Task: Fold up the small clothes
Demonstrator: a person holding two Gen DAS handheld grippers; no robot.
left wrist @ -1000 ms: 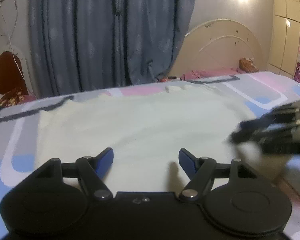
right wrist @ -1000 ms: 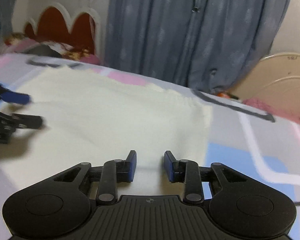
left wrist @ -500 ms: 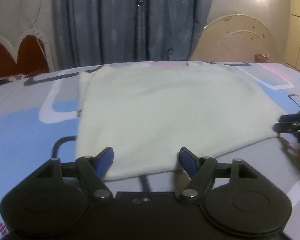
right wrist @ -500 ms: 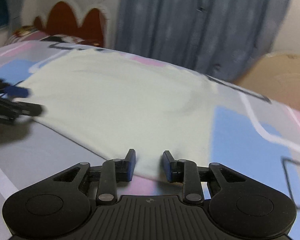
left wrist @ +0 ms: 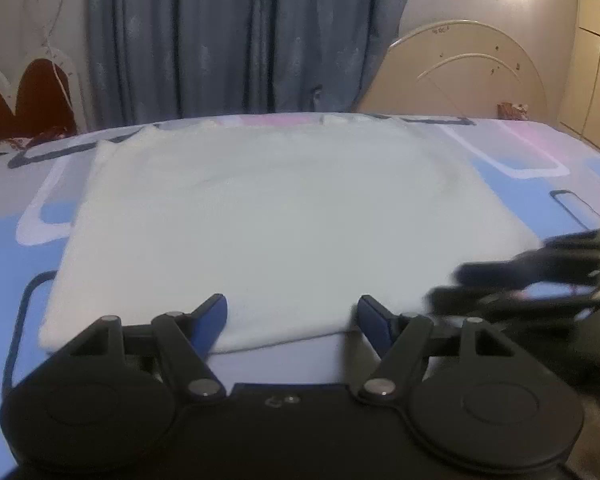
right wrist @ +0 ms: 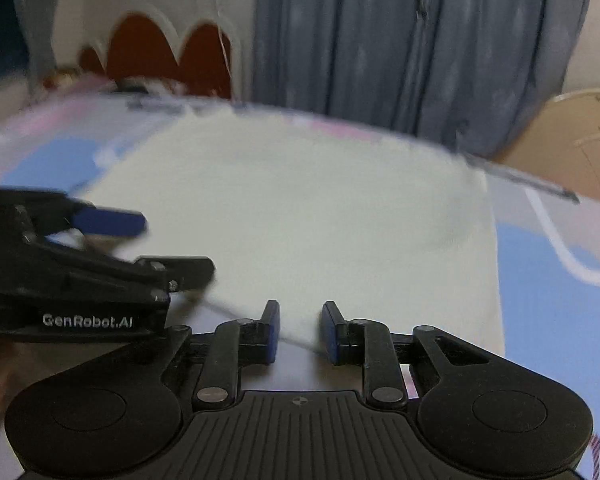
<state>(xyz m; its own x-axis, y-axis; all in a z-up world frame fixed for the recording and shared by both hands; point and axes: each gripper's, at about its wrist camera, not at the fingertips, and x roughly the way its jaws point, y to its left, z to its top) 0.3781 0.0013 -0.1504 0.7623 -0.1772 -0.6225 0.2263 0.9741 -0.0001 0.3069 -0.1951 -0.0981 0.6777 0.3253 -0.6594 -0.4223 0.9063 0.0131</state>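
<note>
a pale cloth (left wrist: 268, 224) lies flat on the patterned bed (left wrist: 28, 240), grey curtains (left wrist: 236, 36) beyond it. the left gripper (left wrist: 292, 312) sits wide at the cloth's near edge; the right gripper (right wrist: 298, 326), narrow but empty, has swung in close beside it since half a second ago.

We count one pale cloth (left wrist: 268, 220) on one bed (left wrist: 12, 240), two tongs (left wrist: 292, 316) (right wrist: 298, 330), one curtain (left wrist: 240, 36), and two headboards (left wrist: 472, 68) (left wrist: 32, 92).
</note>
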